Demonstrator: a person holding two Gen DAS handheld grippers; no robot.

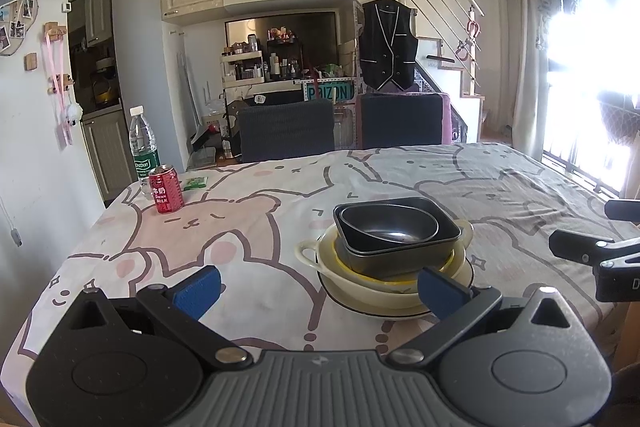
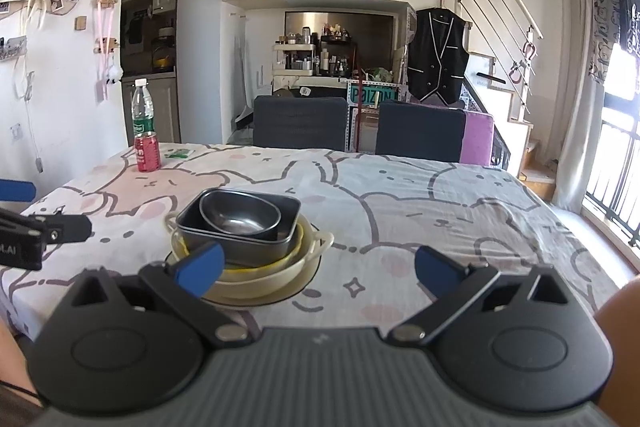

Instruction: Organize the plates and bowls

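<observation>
Nested dishes are waiting mid-bench, both grippers spread and holding nothing.
Left gripper [image 1: 318,287] and right gripper [image 2: 318,269] are flanking the stack; the black bowl [image 1: 390,223], sitting loose in the black tray [image 1: 440,227] atop the cream dish [image 1: 400,291], is risking a slide if lifted unevenly.

Dark bowls [image 1: 390,227] nested atop cream dishes [image 1: 396,291]

Nested dish stack mid-table, drinks far left.
Oval bowl [image 1: 386,227] in rectangular pan [image 1: 400,247], pan in handled bowl [image 1: 308,251], on plate [image 1: 360,301]; can [image 1: 166,189] before water bottle [image 1: 142,147]; two chairs [image 1: 286,133] behind table [image 1: 520,187].
</observation>
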